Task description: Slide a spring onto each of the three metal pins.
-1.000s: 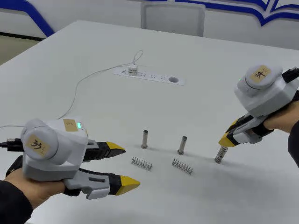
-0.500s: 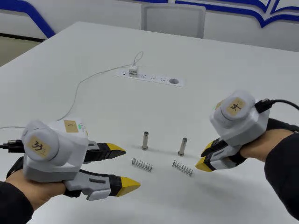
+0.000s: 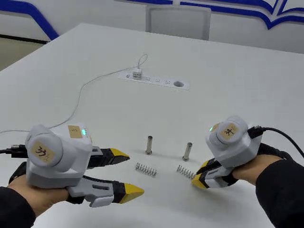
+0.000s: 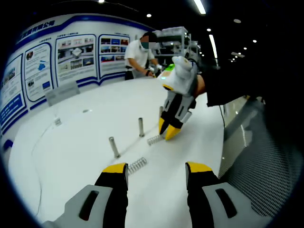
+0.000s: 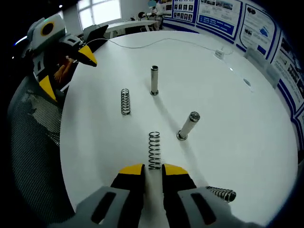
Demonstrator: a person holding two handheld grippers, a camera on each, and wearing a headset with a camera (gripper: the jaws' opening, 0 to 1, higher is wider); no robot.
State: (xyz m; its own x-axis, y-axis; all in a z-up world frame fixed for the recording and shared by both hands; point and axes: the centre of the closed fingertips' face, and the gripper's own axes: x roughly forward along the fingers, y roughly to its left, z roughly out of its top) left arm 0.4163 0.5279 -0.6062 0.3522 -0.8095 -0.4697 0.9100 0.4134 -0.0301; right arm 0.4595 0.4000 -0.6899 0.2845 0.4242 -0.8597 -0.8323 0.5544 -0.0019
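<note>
Our left gripper [image 3: 134,173] gaped empty over open table [image 3: 228,80]. Our right gripper [image 5: 153,170] stood, jaws narrow, at the end of a spring [image 5: 153,150] beside a bare pin [image 5: 188,126]; we couldn't tell its grip. A sprung pin [image 5: 222,193] sat half hidden.

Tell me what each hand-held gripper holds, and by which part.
The left hand-held gripper holds nothing. The right hand-held gripper has its tips at the near end of a spring lying flat; whether it grips that end cannot be told.
</note>
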